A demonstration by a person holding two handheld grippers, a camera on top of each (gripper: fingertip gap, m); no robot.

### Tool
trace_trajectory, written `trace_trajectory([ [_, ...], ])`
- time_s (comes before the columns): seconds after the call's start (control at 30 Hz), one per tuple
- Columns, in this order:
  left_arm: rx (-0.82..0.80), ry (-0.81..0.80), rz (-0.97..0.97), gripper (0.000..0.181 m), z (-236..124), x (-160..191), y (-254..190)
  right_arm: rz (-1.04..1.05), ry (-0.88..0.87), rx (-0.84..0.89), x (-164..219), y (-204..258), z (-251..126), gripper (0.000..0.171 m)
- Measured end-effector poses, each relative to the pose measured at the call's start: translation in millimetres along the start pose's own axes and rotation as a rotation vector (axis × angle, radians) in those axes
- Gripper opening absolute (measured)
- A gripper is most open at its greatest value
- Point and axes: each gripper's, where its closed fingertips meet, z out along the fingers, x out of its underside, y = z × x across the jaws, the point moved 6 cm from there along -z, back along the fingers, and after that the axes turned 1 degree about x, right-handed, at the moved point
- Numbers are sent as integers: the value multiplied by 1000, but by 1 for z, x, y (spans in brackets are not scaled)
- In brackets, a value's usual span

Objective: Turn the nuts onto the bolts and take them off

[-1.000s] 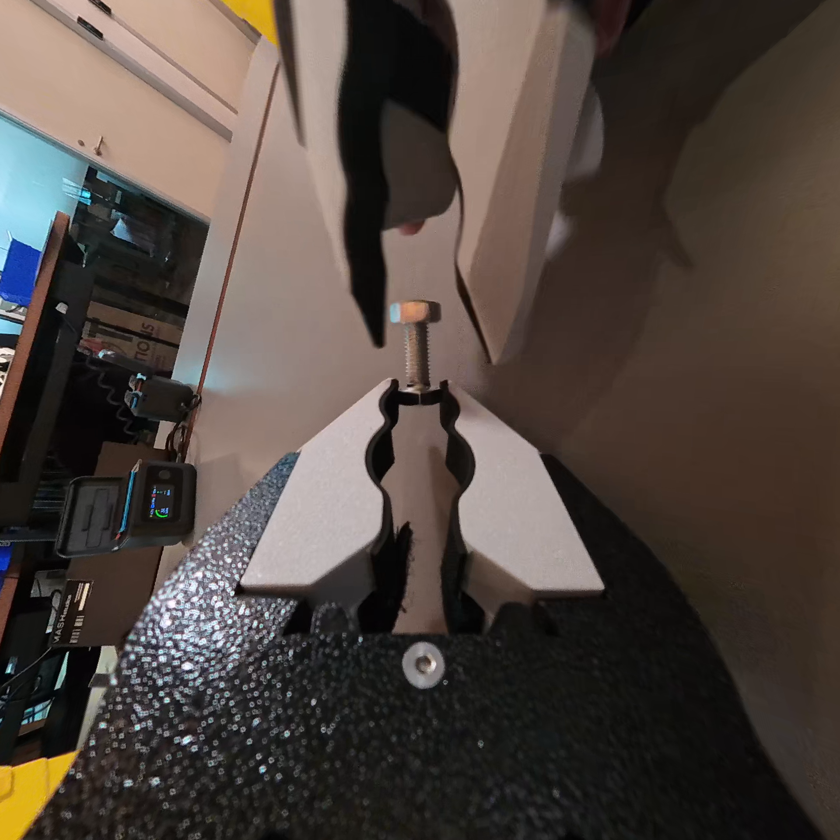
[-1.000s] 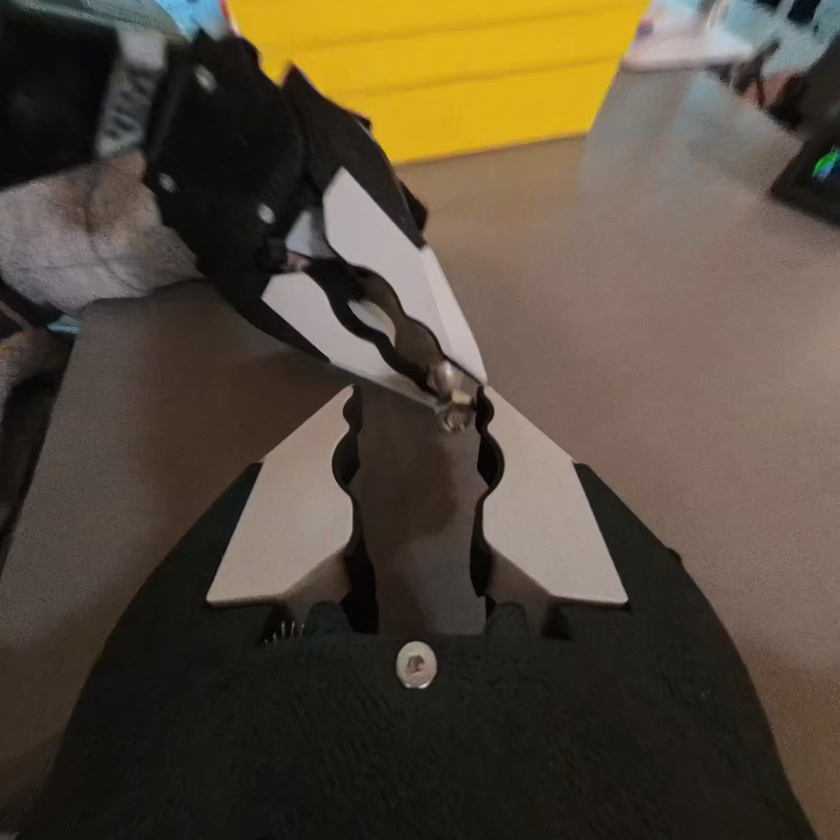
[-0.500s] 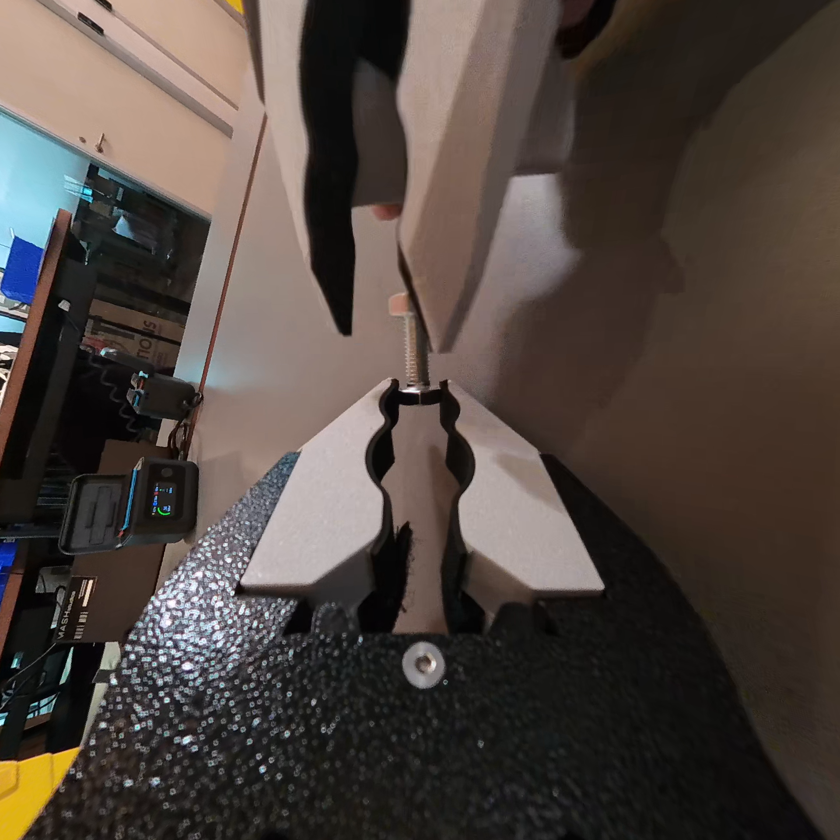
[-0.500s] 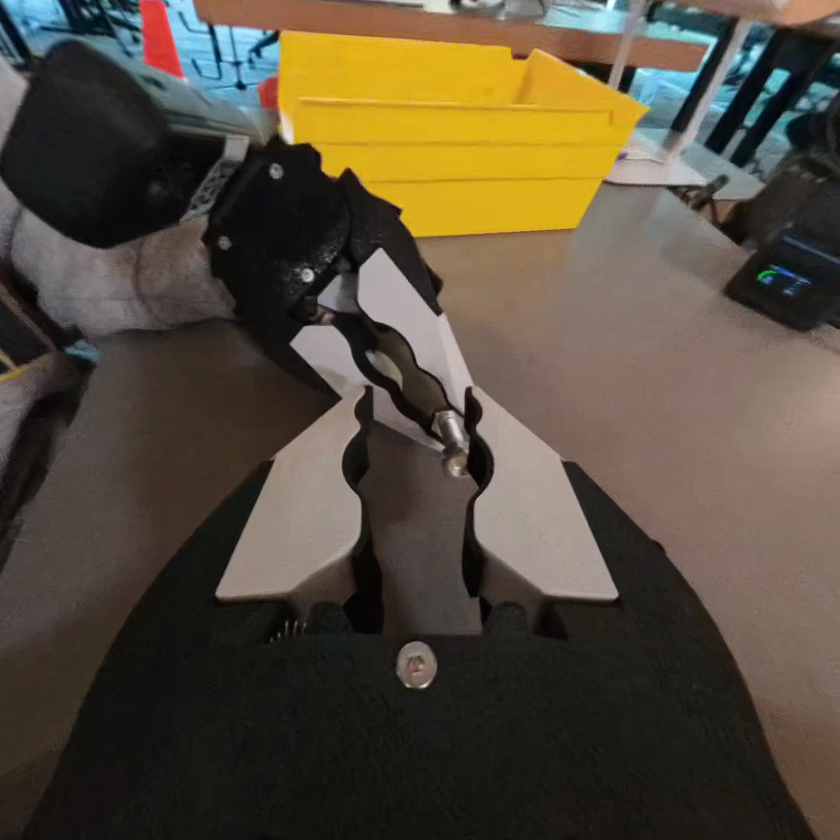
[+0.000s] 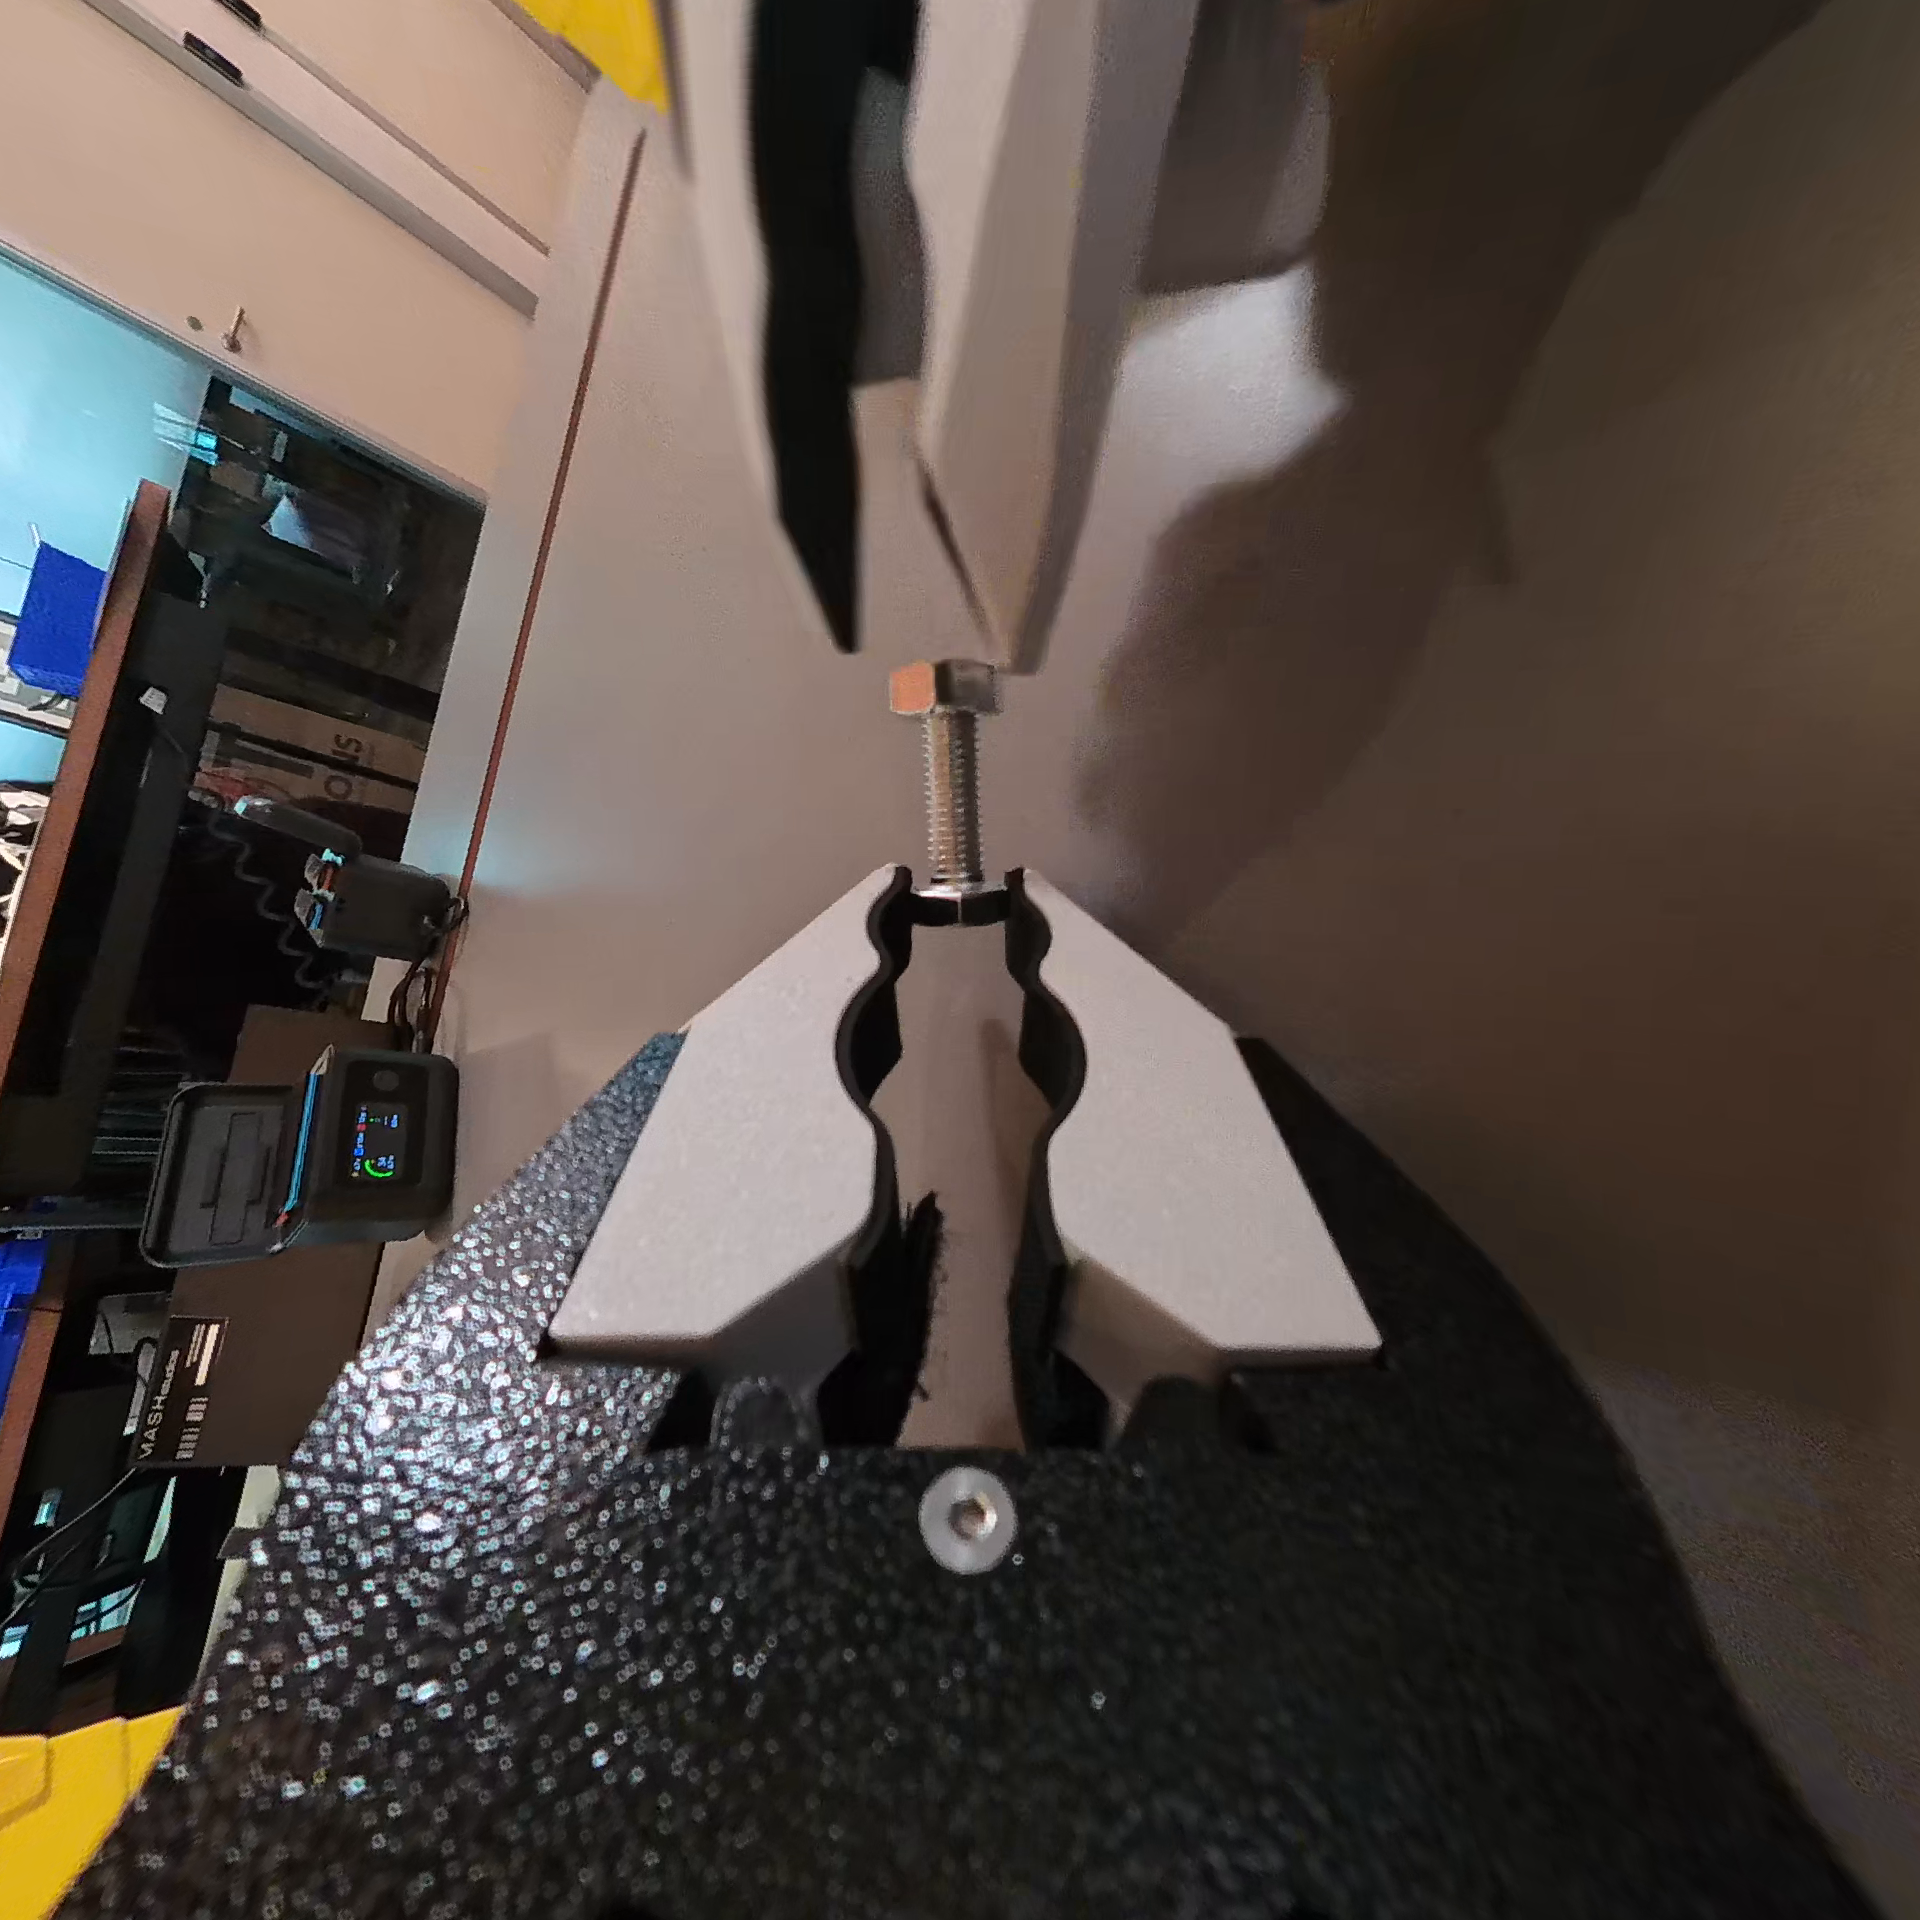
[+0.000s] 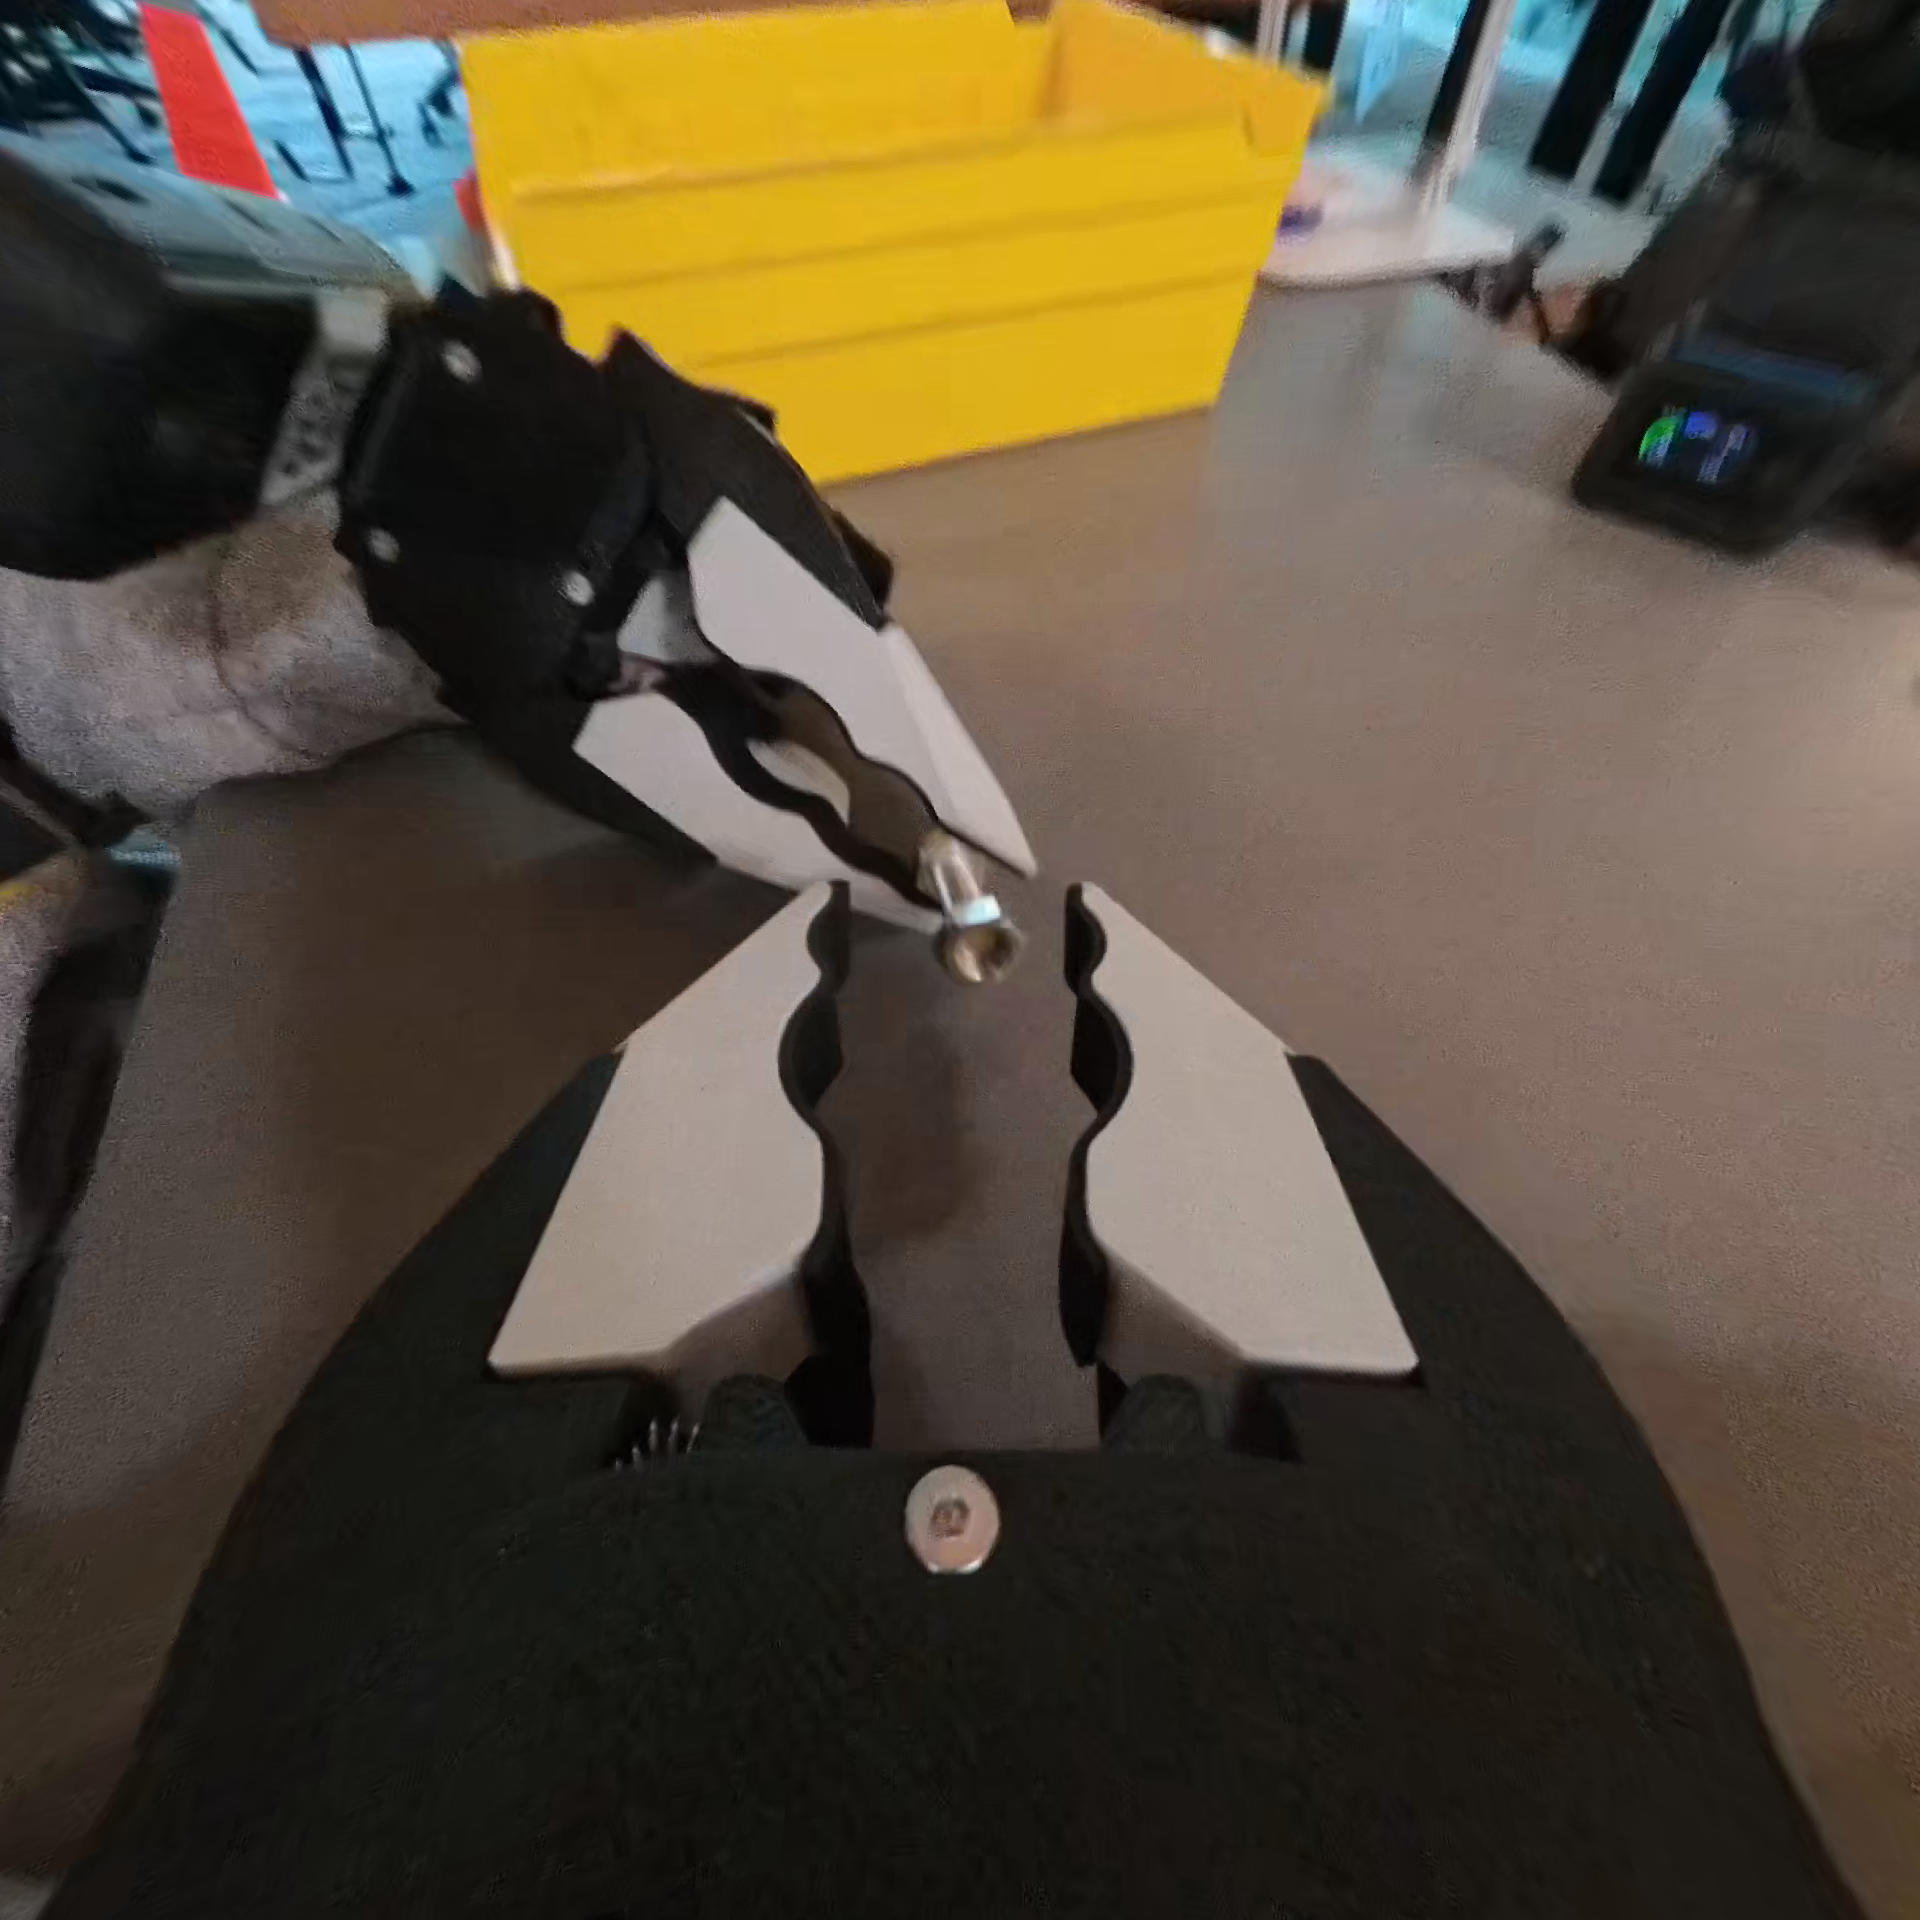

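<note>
My left gripper (image 5: 956, 885) is shut on a steel nut (image 5: 961, 906) at its fingertips. A silver bolt (image 5: 954, 800) is threaded in the nut and sticks forward, its hex head (image 5: 940, 688) at the far end. My right gripper (image 6: 954, 899) is open, its tips either side of the bolt head (image 6: 979, 948) without touching it. In the left wrist view the right gripper (image 5: 930, 652) hangs just above the head. In the right wrist view one grey finger (image 6: 831, 665) of the left gripper shows, coming in from the left.
A yellow bin (image 6: 883, 239) stands at the back of the brown table (image 6: 1455, 831). A black device with a lit screen (image 6: 1714, 447) sits at the back right; it also shows in the left wrist view (image 5: 312, 1153). A grey cloth (image 6: 156, 665) lies at the left. The grippers' ends are close to 5 cm from one another.
My right gripper has opened wider and drawn back, so the bolt head is now at its tips instead of deep between the jaws. The left gripper still holds the nut.
</note>
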Motion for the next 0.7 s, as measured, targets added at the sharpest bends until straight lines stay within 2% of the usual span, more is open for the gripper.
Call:
trace_trajectory([
  [0.13, 0, 5, 6, 16, 0, 0, 0, 132, 188, -63, 24, 0, 10, 42],
  [0.23, 3, -3, -11, 16, 0, 0, 0, -34, 109, -64, 8, 7, 17, 50],
  [0.3, 2, 2, -8, 16, 0, 0, 0, -111, -45, -46, -11, 11, 11, 44],
  [0.43, -2, 4, -1, 16, 0, 0, 0, 83, 102, 6, 12, -6, 7, 43],
  [0.53, 0, 2, 1, 16, 0, 0, 0, 112, 121, -36, 13, -5, 12, 30],
  [0.6, -4, 0, 14, 16, 0, 0, 0, 89, 146, -13, 12, -6, 13, 18],
  [0.7, 8, -19, 57, 16, -2, -1, -2, -78, 151, 12, 10, 3, 9, 17],
])
